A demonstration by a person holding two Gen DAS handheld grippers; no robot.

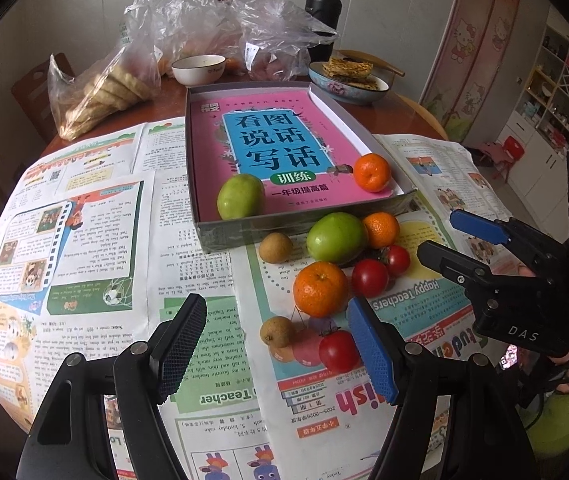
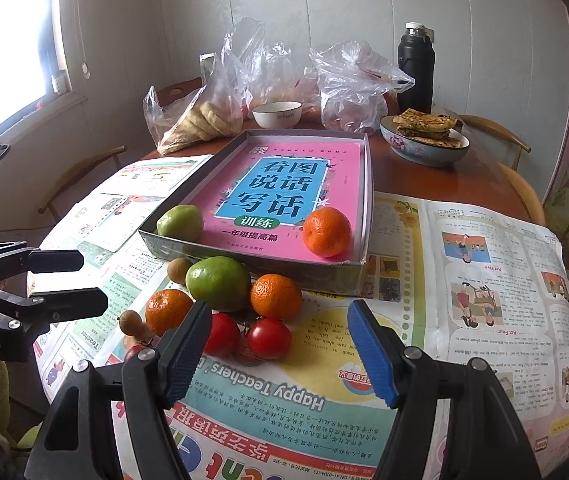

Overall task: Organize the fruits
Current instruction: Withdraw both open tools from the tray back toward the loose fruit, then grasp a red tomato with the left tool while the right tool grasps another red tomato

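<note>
Both the left gripper [image 1: 276, 354] and right gripper [image 2: 280, 354] hover wide open and empty above loose fruit beside a shallow box [image 1: 204, 216] holding a green fruit [image 1: 240, 197] and an orange [image 1: 371, 172].

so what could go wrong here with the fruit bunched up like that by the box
The loose fruit touch one another, so closing on the near orange may nudge the tomatoes into rolling across the newspaper. Both open grippers, left and right, face the same cluster and could collide.

Soft window daylight; sharp, fisheye-curved, dark corners.
</note>
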